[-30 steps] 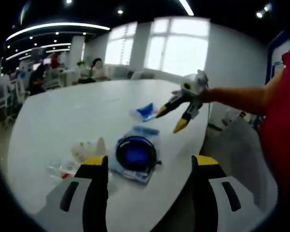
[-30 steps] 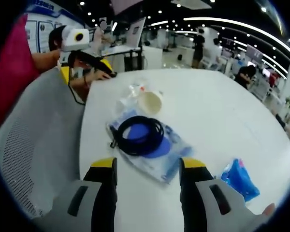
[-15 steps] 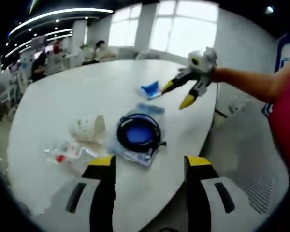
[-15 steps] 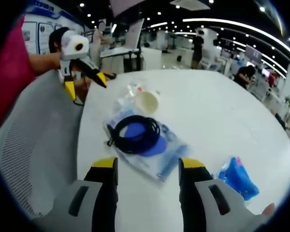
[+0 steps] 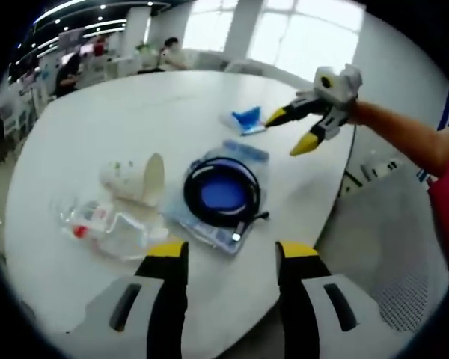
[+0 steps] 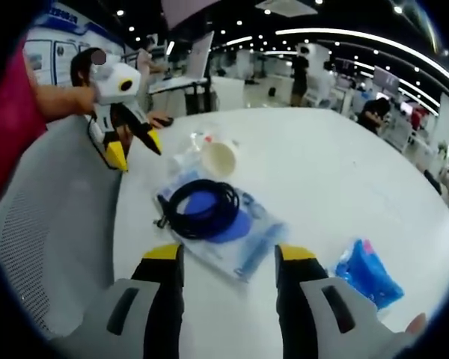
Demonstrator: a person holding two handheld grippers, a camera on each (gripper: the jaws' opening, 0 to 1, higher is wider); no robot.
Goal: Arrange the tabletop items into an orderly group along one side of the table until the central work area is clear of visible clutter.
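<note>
Black cable coil (image 5: 221,191) on blue pouch (image 6: 239,243), counter (image 5: 97,120) centre; cup (image 5: 137,179) beside coil. Both grippers (image 5: 223,258) (image 6: 223,258) hover, fingers spread, empty. Grip pouch edge, slide coil aside intact.

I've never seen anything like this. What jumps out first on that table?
A coiled black cable lies on a blue-and-clear bag near the white table's edge. A tipped paper cup lies beside it, and a small blue packet sits apart. Both yellow-tipped grippers, left and right, hover open.
</note>
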